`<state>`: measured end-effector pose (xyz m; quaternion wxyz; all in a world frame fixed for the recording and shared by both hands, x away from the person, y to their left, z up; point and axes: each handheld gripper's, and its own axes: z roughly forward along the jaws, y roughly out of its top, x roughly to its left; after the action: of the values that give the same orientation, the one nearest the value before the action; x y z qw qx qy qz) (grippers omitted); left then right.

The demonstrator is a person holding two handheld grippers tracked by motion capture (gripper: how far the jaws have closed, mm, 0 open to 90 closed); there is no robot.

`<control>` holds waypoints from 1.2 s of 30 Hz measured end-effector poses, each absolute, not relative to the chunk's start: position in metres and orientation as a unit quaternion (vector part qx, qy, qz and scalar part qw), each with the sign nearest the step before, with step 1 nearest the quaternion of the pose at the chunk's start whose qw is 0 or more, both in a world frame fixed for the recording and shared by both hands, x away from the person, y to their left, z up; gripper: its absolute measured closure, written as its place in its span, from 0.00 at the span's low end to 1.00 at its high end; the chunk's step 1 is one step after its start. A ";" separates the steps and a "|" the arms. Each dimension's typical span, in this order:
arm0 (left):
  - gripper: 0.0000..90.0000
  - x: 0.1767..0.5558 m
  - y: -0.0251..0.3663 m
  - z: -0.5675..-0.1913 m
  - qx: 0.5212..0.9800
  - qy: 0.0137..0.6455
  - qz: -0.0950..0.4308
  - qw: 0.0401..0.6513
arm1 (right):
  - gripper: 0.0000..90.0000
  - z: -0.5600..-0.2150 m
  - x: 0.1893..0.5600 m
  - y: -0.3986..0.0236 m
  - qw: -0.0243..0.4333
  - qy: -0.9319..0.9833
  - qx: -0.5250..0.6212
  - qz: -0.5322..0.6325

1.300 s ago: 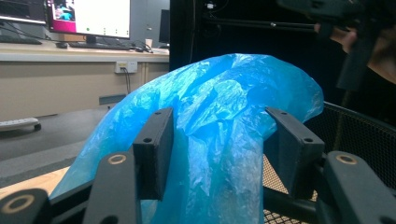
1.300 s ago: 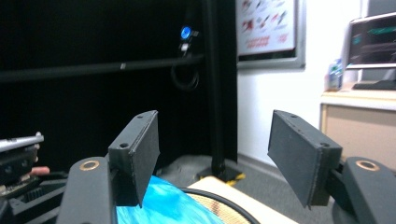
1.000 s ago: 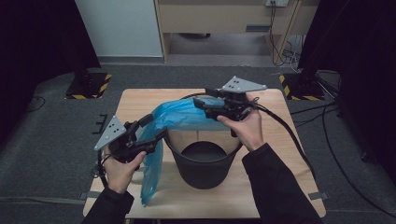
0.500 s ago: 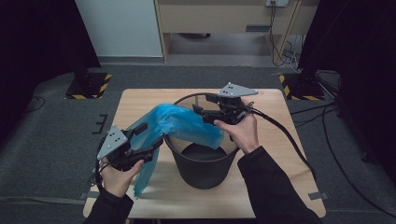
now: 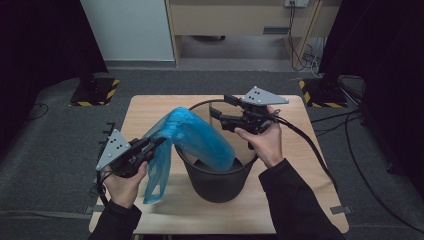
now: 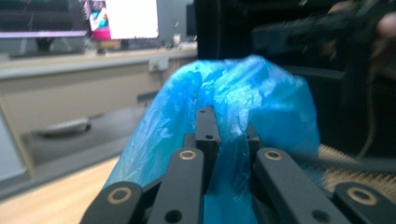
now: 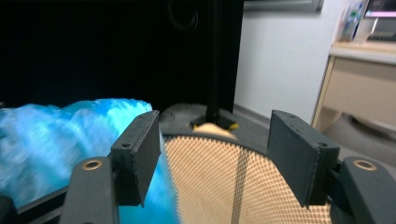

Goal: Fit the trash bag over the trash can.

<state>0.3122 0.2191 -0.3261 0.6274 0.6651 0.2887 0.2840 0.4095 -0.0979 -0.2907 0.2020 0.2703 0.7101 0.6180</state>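
Note:
A blue plastic bag (image 5: 200,137) arches over the near-left rim of a black mesh bin (image 5: 220,177) on the wooden table (image 5: 150,107). One end drops into the bin and the other hangs down outside on the left. My left gripper (image 5: 159,141) has just closed and is shut on a fold of the bag (image 6: 261,93), pinched between its jaws (image 6: 227,133). My right gripper (image 5: 222,106) hovers over the bin's far rim, open. Its jaws (image 7: 219,149) have widened a little and stand apart above the mesh (image 7: 224,186), with the bag (image 7: 56,140) just outside the left pad.
Black cables (image 5: 310,145) trail from the right gripper across the table's right side to the floor. Two stand bases with yellow-black stripes (image 5: 95,92) sit on the grey carpet beyond the table. A wooden cabinet (image 5: 235,17) stands behind.
The left gripper's jaws closed on the bag and the hand drew back to the left, pulling the bag taut over the rim. The bag's other end slid down into the bin.

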 end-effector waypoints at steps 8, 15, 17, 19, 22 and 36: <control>0.92 0.317 0.179 -0.319 0.689 0.244 0.249 0.636 | 0.39 -0.281 0.405 -0.105 0.188 0.679 0.262 0.659; 0.61 0.320 0.181 -0.331 0.690 0.262 0.226 0.635 | 0.39 -0.286 0.407 -0.097 0.169 0.682 0.262 0.661; 0.49 0.317 0.187 -0.328 0.684 0.271 0.231 0.637 | 0.39 -0.288 0.409 -0.095 0.171 0.687 0.262 0.656; 0.41 0.311 0.194 -0.326 0.685 0.275 0.243 0.630 | 0.39 -0.290 0.409 -0.094 0.175 0.688 0.265 0.652; 0.33 0.303 0.199 -0.326 0.692 0.276 0.251 0.618 | 0.41 -0.289 0.409 -0.094 0.172 0.688 0.266 0.652; 0.86 0.300 0.194 -0.338 0.695 0.241 0.250 0.630 | 0.40 -0.300 0.409 -0.080 0.118 0.708 0.252 0.649</control>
<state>0.2996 0.1942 -0.3379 0.6296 0.6951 0.2411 0.2495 0.4091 -0.0804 -0.2996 0.1180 0.2517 0.7079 0.6493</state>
